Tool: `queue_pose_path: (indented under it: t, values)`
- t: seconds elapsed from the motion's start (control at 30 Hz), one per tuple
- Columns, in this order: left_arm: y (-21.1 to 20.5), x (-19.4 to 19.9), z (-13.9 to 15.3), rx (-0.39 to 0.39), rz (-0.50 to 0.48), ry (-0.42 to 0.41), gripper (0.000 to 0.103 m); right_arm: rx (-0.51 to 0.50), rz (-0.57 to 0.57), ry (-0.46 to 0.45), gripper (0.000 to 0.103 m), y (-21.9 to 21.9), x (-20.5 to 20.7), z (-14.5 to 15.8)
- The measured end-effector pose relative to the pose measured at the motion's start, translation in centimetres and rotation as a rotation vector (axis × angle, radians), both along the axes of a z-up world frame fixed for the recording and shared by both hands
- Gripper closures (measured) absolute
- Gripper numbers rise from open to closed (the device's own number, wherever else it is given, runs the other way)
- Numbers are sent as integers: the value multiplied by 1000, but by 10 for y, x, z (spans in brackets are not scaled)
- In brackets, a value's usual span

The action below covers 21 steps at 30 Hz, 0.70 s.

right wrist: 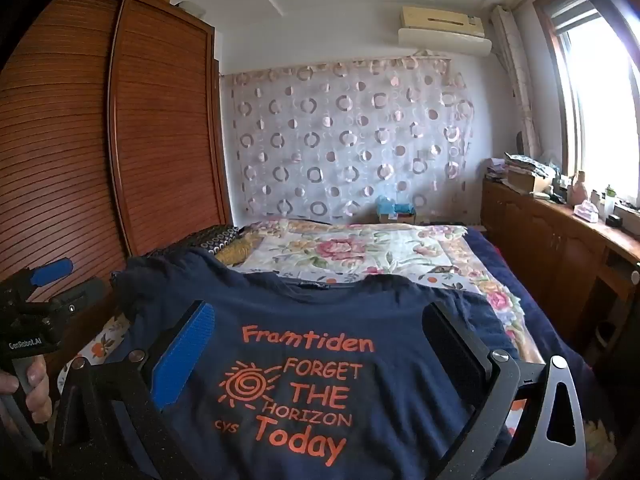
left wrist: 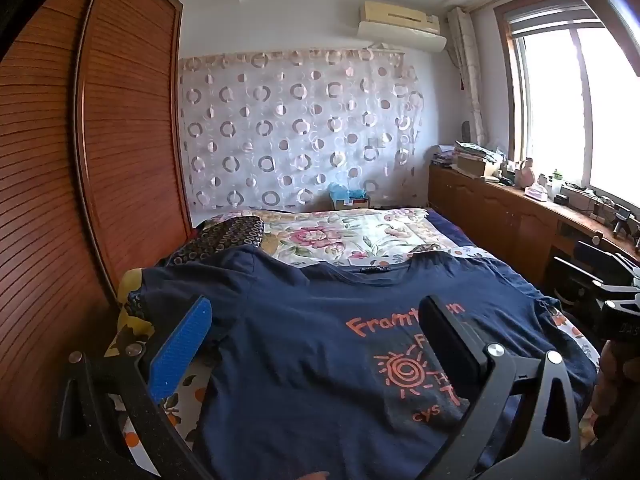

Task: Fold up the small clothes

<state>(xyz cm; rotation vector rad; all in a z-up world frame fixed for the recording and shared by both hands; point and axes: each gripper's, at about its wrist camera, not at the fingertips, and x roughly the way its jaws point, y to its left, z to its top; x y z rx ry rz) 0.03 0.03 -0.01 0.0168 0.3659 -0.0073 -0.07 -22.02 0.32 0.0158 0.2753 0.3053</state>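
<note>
1. On the bed (right wrist: 472, 264), spread flat with its printed front up and its neckline toward the far wall, lies the navy T-shirt (right wrist: 320, 320); orange lettering and a spiral sun mark its chest.
2. Above the shirt's left half hangs the left gripper (left wrist: 316, 344), jaws wide apart with nothing between them; one blue pad and one black pad frame the print.
3. Over the middle of the shirt hangs the right gripper (right wrist: 320, 352), jaws likewise wide apart and gripping nothing.
4. Under the shirt, a floral quilt (right wrist: 360, 252) covers the bed, with a dark ring-patterned pillow (left wrist: 224, 236) at the far left.
5. Left of the bed stands a slatted wooden wardrobe (left wrist: 120, 140).
6. Behind the bed, a circle-patterned curtain (right wrist: 352, 140) hangs on the wall beneath an air conditioner (right wrist: 444, 32).
7. Along the right, a cluttered wooden cabinet (left wrist: 500, 216) runs under a bright window (left wrist: 580, 112).
</note>
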Motion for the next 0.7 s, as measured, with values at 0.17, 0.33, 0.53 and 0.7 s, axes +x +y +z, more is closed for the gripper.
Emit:
queue_pose_path:
  t: [0.17, 0.33, 0.53, 0.7]
  values:
    - [-1, 0, 1, 3, 4, 1, 0, -1, -3, 2, 0, 0, 0, 0]
    - [0, 0, 0, 0, 2, 2, 0, 1, -5, 0, 0, -1, -1, 1]
    - [0, 0, 0, -3, 3, 4, 0, 1, -4, 2, 0, 0, 0, -1]
    - [0, 0, 0, -7, 3, 4, 0, 2, -5, 3, 0, -1, 0, 1]
